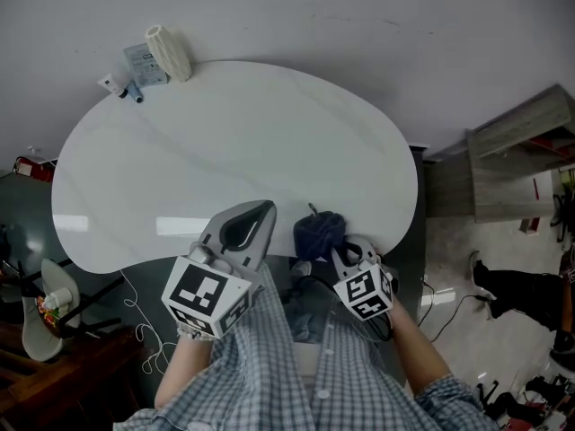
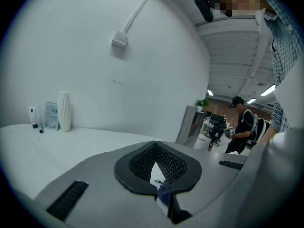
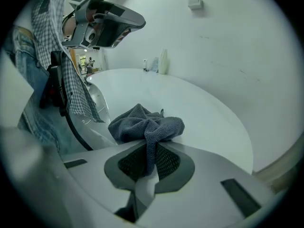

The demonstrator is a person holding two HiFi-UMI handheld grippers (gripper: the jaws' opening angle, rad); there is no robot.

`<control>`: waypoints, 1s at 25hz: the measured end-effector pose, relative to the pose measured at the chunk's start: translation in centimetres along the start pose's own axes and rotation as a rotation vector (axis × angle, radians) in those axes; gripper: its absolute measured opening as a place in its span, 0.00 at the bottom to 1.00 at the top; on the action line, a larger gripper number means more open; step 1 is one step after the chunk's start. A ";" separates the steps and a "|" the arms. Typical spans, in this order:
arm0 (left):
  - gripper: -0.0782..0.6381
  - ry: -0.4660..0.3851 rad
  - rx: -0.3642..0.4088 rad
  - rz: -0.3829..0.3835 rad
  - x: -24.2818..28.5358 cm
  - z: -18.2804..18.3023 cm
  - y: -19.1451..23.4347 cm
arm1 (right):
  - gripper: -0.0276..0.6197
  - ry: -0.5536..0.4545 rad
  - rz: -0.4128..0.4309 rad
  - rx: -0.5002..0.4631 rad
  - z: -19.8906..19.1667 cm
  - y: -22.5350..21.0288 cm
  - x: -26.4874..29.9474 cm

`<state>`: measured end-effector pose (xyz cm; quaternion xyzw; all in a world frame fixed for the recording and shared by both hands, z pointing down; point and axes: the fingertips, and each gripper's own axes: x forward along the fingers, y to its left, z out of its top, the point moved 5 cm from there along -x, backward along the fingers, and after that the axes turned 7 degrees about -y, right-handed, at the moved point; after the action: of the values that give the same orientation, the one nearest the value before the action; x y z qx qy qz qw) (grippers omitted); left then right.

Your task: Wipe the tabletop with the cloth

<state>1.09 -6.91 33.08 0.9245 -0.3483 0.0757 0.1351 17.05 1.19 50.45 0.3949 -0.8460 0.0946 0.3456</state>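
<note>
From my remote seat I see the white, kidney-shaped table [image 1: 234,133] spread out below the head view, with the dark blue cloth [image 1: 320,233] bunched into a heap at its near edge, right of the middle. The right gripper [image 1: 344,251] sits just behind that heap, and in the right gripper view its fingers [image 3: 167,161] are clamped on a fold of the cloth, which runs down between the black pads while the rest of the fabric rests crumpled on the tabletop just ahead of them. The left gripper [image 1: 258,215] is beside the cloth on its left, apart from it, pointing toward the far side of the table; the right gripper view shows it held up in the air above the surface. In the left gripper view its fingers [image 2: 178,167] are drawn together with only a thin wedge of white table showing between the pads, and nothing is caught in them. At the far left corner of the table stand a white ribbed vase [image 1: 169,52], a pale packet [image 1: 142,61] propped next to it, a small tube [image 1: 109,83] and a blue pen [image 1: 135,92]. My checked sleeves [image 1: 269,366] fill the bottom of the head view. Through the left gripper view, a person [image 2: 242,127] stands in the room well beyond the table.
</note>
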 end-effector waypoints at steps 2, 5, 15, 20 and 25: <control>0.12 0.000 0.006 -0.018 0.5 0.0 -0.2 | 0.08 0.019 -0.046 0.023 -1.1 -1.0 -1.0; 0.12 -0.010 0.029 -0.047 1.2 0.3 -0.8 | 0.08 0.044 -0.121 0.072 -2.9 -2.7 -2.5; 0.12 -0.005 0.041 -0.095 2.4 0.8 -2.2 | 0.08 0.063 -0.359 0.338 -7.5 -9.0 -6.0; 0.12 -0.003 0.062 -0.115 2.4 1.0 -2.6 | 0.08 0.098 -0.402 0.386 -8.1 -10.8 -6.8; 0.12 -0.006 0.081 -0.128 2.4 1.1 -2.7 | 0.08 0.115 -0.455 0.418 -8.1 -12.3 -7.8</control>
<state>4.72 -6.76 32.06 0.9499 -0.2853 0.0780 0.1011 33.63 1.15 49.95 0.6307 -0.6772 0.2087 0.3164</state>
